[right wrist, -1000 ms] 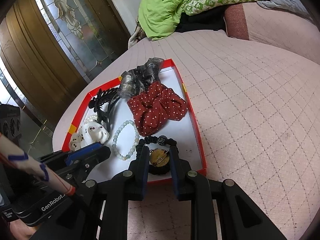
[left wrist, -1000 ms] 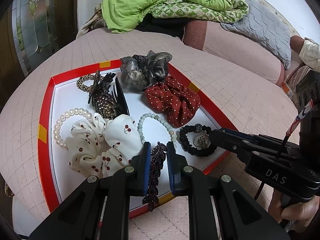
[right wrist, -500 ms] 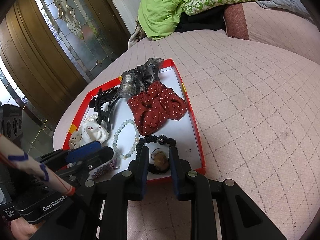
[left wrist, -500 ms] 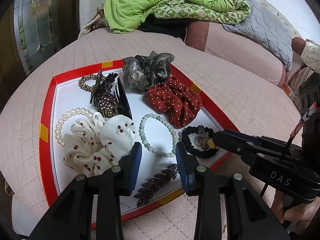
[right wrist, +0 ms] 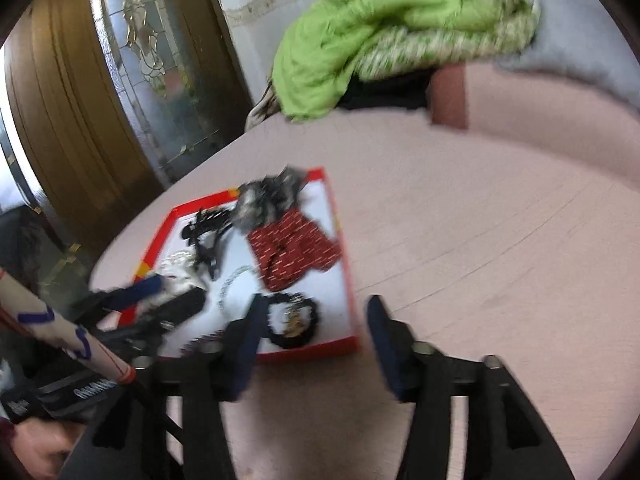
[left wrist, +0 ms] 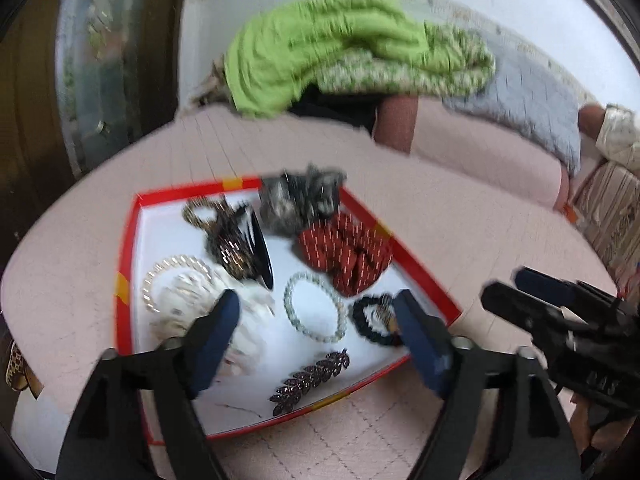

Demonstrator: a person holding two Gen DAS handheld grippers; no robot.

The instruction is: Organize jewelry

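I am looking down at the red-rimmed tray (left wrist: 127,264) with both sets of fingers spread wide and gripping nothing: the left gripper (left wrist: 316,334) is hovering above the tray's near half, the right gripper (right wrist: 316,342) over its near right corner.

Everything in there looks light to me. The leaf-shaped hair clip (left wrist: 310,380), lying flat near the front rim, seems stiff and thin, so I am judging that a pinch across its narrow width at mid-length would suit it. The pale bead bracelet (left wrist: 314,307) and the pearl bracelet (left wrist: 176,276) are probably slippery and floppy; one short arc is the place to take them. The red dotted scrunchie (left wrist: 346,258) and the white scrunchie (left wrist: 244,336) are soft and forgiving anywhere. The black hair tie (left wrist: 374,322) has a small charm inside its ring that I would avoid squeezing.

The tray is sitting on a pink quilted tabletop (left wrist: 460,240), which may give slightly. Behind it a green blanket (left wrist: 340,44) is heaped up, with a leaded-glass door (right wrist: 152,64) to the left. Both views are blurred.
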